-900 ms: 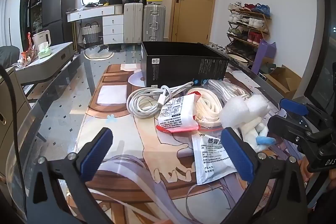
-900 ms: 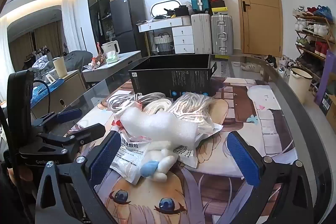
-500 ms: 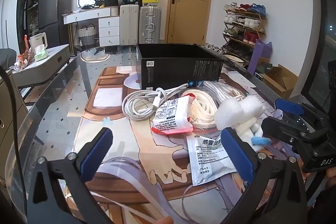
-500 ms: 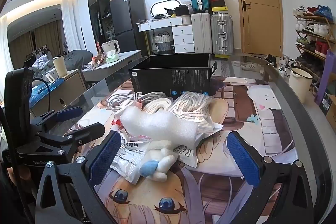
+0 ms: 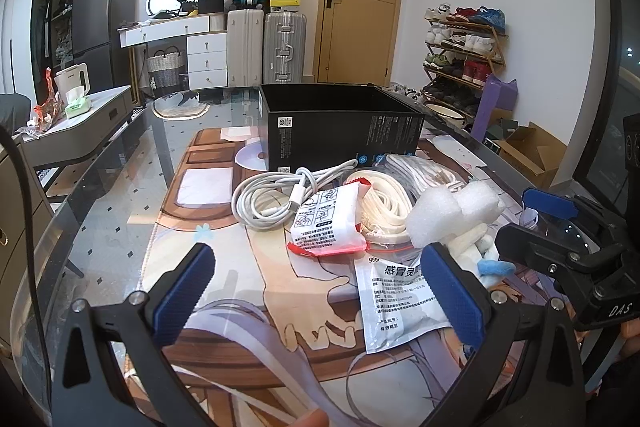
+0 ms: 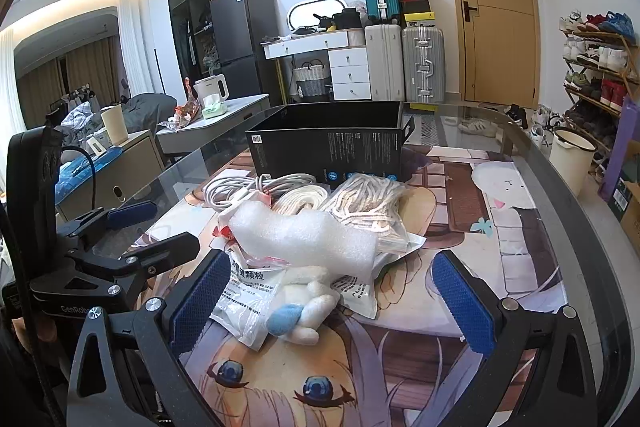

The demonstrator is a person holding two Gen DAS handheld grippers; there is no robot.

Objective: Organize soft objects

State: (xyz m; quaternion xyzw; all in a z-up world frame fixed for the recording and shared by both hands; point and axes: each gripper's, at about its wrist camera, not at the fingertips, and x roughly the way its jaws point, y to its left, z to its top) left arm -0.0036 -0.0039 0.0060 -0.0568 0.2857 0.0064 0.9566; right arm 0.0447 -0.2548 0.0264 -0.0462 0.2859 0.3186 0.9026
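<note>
Since a moment ago the left gripper [image 5: 318,287] has drawn back a little from the pile, so the heap sits slightly farther ahead of it; the right gripper [image 6: 332,297] has hardly shifted. Both hover low over the glass table [image 5: 112,195], jaws spread wide and holding nothing.

The black box [image 5: 340,131] stands open-topped on the printed mat [image 6: 460,219], and everything soft is heaped just in front of it. Touching the box's near wall lies the coiled white cable [image 5: 268,199]. In front of the box, next to the cable, a white-and-red packet [image 5: 328,223] rests on a flat roll of cream strap [image 5: 386,203], and a bagged bundle of white rope [image 6: 372,203] lies beside the strap, also close against the box. Farther out from the box, a lump of white foam wrap [image 6: 308,239] sits on top of the heap, partly covering a small white plush toy [image 6: 304,311] with a blue patch. A silvery sachet [image 5: 400,299] printed with Chinese text lies flat at the edge of the pile farthest from the box, under the plush toy's side. The right gripper's open fingers frame the plush toy and foam wrap without touching them.
</note>
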